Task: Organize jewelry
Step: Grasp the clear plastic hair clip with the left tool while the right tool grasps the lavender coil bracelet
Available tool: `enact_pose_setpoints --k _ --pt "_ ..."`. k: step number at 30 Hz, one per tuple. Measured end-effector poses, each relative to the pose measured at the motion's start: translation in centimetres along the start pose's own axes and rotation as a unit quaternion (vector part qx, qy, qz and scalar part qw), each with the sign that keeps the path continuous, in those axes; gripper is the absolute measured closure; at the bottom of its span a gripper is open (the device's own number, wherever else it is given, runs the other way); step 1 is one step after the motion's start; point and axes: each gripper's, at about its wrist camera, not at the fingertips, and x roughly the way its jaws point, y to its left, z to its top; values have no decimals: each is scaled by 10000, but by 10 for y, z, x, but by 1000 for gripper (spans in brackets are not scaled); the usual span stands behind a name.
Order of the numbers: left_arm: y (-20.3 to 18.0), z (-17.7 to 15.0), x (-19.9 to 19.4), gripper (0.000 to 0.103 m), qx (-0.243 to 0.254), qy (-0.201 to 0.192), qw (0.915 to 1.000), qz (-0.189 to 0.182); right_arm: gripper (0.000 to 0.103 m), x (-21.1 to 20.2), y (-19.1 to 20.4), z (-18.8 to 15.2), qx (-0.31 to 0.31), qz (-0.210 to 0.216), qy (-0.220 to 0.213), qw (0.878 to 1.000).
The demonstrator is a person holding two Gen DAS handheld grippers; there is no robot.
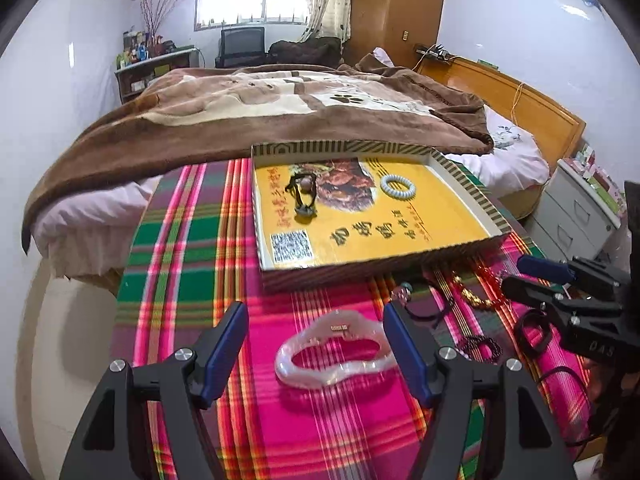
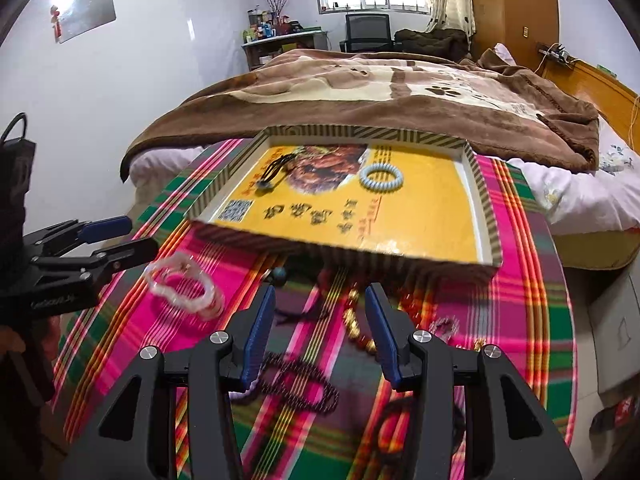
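My left claw (image 1: 316, 354) stands spread and empty above the plaid cloth (image 1: 180, 280), its blue pads flanking the clear bracelet (image 1: 334, 354) without pressing it, and my right claw (image 2: 320, 330) is likewise parted and holding nothing over a dark bead string (image 2: 298, 386) and a gold-and-red strand (image 2: 358, 320), both blurred, so I may be misreading them. At twelve o'clock lies the yellow-lined box tray (image 1: 466, 184); inside, a white beaded bracelet (image 1: 398, 186) sits at one o'clock and a dark pendant cord (image 1: 304, 196) at eleven.

Pink, green and orange plaid woven cloth (image 1: 192, 264); yellow-floored cardboard tray with striped rim (image 1: 400, 268); translucent white plastic bracelet (image 1: 336, 354); pale blue beaded bracelet (image 1: 397, 186).
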Motion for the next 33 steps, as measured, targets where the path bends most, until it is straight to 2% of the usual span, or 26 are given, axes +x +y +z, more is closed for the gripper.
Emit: enact_pose_setpoints --k 6,12,21,24,26,30,33 --pt "5 -13 0 34 -91 8 10000 -31 56 -1 12 -21 -140 37 75 9999" --pt "10 -13 19 34 -128 174 9997 -147 56 10 22 -37 -176 128 285 9994" --pt "5 -17 48 34 -28 523 9982 -278 56 22 33 -40 -317 218 474 9981" --pt "2 -17 51 34 33 502 9982 -315 56 23 34 -40 -313 254 480 9980" --pt "0 -17 53 41 73 526 9980 -346 56 24 34 -39 -313 255 491 9980" --pt "1 -16 54 45 58 538 9976 -437 56 27 34 -38 -290 275 512 9979" --pt "3 -16 54 52 50 524 9973 -504 56 29 33 -37 -278 299 540 9977"
